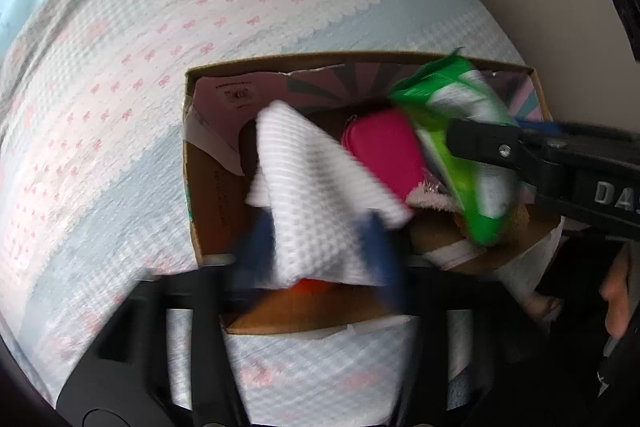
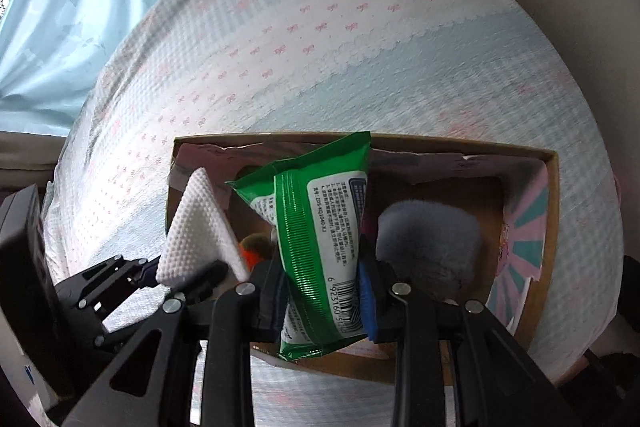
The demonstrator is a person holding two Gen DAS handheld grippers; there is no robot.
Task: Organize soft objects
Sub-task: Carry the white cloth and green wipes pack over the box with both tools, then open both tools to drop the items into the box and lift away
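So we've got a cardboard box [image 2: 554, 211] sitting on a bed with a quilted white-and-blue cover [image 1: 168, 39] dotted with pink bows, and both of our grippers are pointing down into it.

Our right gripper [image 2: 324, 301] has a green wipes pack [image 2: 320, 247] standing up between its blue-padded fingers; the pads sit right against both sides of the pack, so we're calling that a grip. In the left wrist view the same pack shows up at about 2 o'clock, blurry, hanging over the box.

Our left gripper [image 1: 316, 259] has its jaws spread pretty wide, with a white waffle-textured cloth [image 1: 316, 187] between them. It's too smeared to say if the pads actually press on it.

Already inside the box: a pink pouch [image 1: 384, 151] near the middle, a fuzzy grey thing [image 2: 430, 239] at around 3 o'clock in the right view, and something orange [image 2: 245, 254] peeking out low behind the cloth.
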